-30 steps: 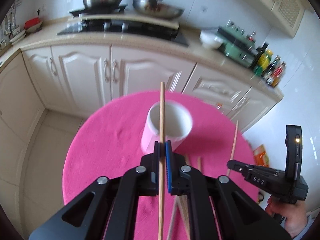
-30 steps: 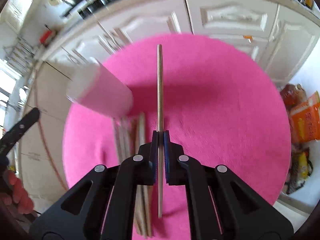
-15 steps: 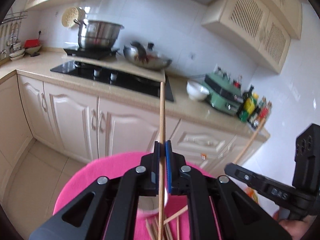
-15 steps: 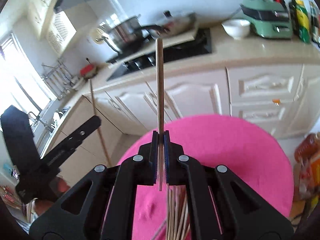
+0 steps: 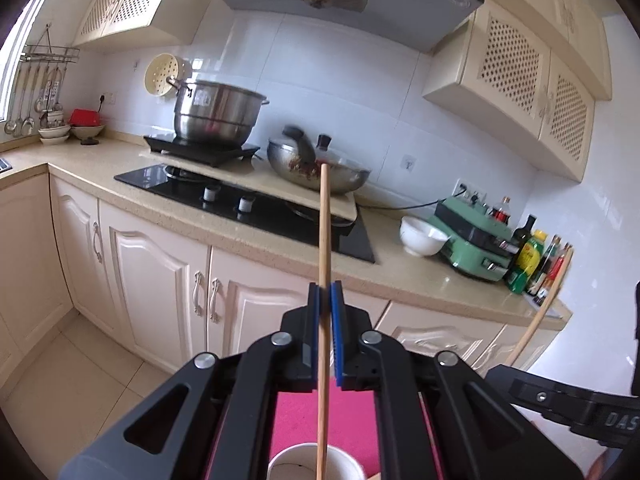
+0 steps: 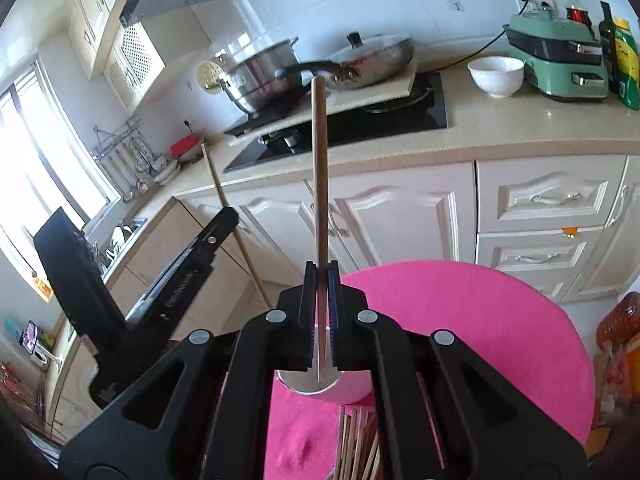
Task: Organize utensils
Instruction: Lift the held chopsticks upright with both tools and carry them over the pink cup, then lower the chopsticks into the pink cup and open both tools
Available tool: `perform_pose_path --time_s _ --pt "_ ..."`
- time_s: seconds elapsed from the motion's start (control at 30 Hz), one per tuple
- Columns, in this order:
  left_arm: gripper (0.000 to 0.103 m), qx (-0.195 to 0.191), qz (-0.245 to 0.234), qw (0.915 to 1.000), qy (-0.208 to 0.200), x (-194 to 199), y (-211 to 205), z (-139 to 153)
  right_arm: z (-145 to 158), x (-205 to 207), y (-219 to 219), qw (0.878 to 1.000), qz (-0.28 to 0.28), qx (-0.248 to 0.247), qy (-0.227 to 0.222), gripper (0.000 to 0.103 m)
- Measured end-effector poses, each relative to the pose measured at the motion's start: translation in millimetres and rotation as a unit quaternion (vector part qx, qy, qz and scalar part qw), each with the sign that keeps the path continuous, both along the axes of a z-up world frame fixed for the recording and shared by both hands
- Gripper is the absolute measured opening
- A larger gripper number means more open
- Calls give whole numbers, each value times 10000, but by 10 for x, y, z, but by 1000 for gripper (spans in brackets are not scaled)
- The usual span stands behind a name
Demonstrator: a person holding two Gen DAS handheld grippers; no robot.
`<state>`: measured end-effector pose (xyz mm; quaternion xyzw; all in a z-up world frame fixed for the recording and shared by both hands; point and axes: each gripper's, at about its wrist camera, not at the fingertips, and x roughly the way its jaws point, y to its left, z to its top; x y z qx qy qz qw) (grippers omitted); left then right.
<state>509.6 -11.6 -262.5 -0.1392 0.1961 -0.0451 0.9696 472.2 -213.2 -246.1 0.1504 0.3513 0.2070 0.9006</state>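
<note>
Pinching a thin wooden chopstick (image 5: pixel 325 240) upright at frame centre, the left hand-held gripper (image 5: pixel 325 300) hangs over the white cylindrical cup (image 5: pixel 316 462) at bottom centre; the right hand-held gripper (image 6: pixel 321 276) clamps a second wooden chopstick (image 6: pixel 320 168) above that cup (image 6: pixel 344 390) on the round pink desk (image 6: pixel 480 320).

cup (image 6: pixel 352 394) on table (image 6: pixel 480 320), chopsticks (image 6: pixel 356 444) before it

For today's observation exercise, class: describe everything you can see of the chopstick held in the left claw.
The chopstick is a thin, straight stick that looks like pale wood, plain and unmarked. It stands roughly upright, clamped partway along between the blue pads of the left claw, which is shut on it. Its upper part rises clear against the kitchen background; its lower end dips into the mouth of the white cup on the pink tablecloth. Whether it touches the cup is not visible.
</note>
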Motion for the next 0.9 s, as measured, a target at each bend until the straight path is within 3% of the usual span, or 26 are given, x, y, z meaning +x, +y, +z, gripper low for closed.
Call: perform_pose_path --time_s 0.3,0.63,0.7,0.73,0.77,0.9 --pt "6 216 39 9981 569 -107 28 -486 -297 -5 89 9995 61 -76 315 6" --pt "7 256 -94 9957 882 -284 82 -559 -403 -53 185 9988 -16 -216 435 6" --pt "14 287 -92 9951 940 -315 93 -533 -411 -59 209 9987 -23 -226 448 6" --pt "29 288 -94 9948 968 -332 107 -523 -412 -63 226 9987 -25 -238 448 6" --pt "33 274 -88 9946 995 -357 130 -508 -415 -66 239 9987 -31 -258 444 6" --pt "40 320 -66 9923 1192 -406 180 -468 -440 -79 271 9985 -68 -292 457 6"
